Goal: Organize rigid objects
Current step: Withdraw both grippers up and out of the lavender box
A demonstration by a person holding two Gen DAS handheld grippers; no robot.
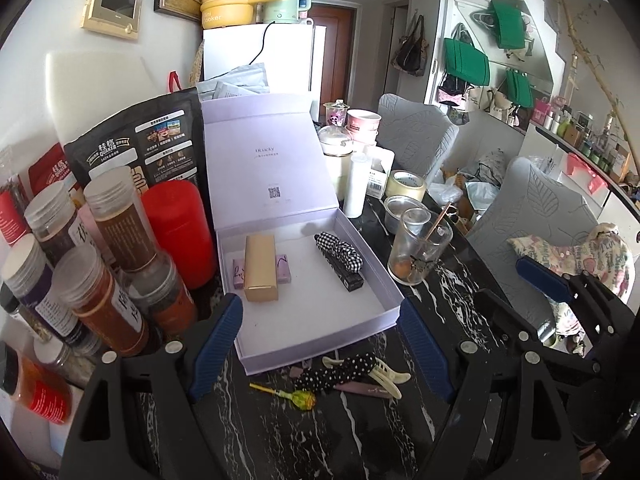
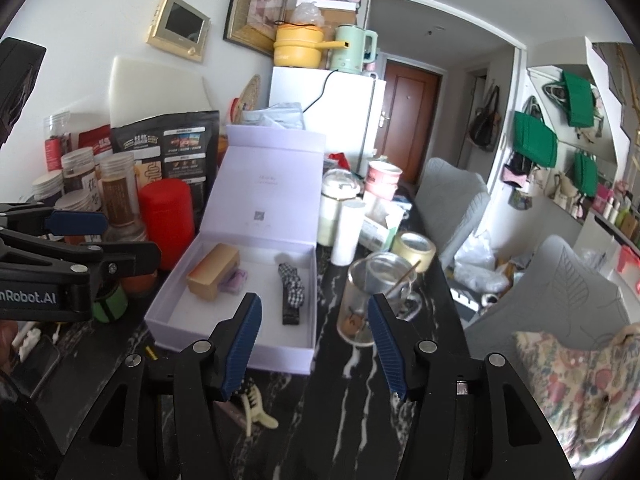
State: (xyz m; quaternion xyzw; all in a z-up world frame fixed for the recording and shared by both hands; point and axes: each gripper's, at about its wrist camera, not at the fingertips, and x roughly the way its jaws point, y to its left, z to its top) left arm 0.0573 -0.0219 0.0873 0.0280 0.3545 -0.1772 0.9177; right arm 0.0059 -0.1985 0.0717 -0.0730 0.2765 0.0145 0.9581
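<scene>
A black marble-patterned tabletop with white veins (image 1: 440,280) is carrying everything. On it an open lavender cardboard gift box (image 1: 376,280) is sitting, its hinged lid standing up at the far side.

To the left of the box a red cylindrical canister (image 1: 180,232) is standing in front of a black printed food pouch (image 1: 132,140), with a cluster of clear plastic spice jars (image 1: 120,220) crowding the near-left corner. To the right of the box a clear drinking glass holding a thin wooden stick (image 1: 420,252) is standing, with a roll of beige packing tape (image 1: 408,186) farther back.

Inside the box a gold rectangular carton (image 1: 261,268) is lying across a small lilac flat packet (image 1: 285,266) at the left, and a black-and-white checked fabric hair clip (image 1: 340,258) is lying at the right, well apart from the carton.

On the tabletop just in front of the box's near wall, a black polka-dot fabric hair bow (image 1: 336,372) is lying against a cream plastic claw clip (image 1: 386,376), and a yellow-green lollipop on a yellow stick (image 1: 298,398) is lying nearer still.

The left gripper (image 1: 320,344) is hovering above these loose pieces, its blue-padded jaws standing wide apart with nothing between them. The right gripper (image 2: 314,348) is hovering over the box's near-right corner, its jaws also apart and holding nothing.
</scene>
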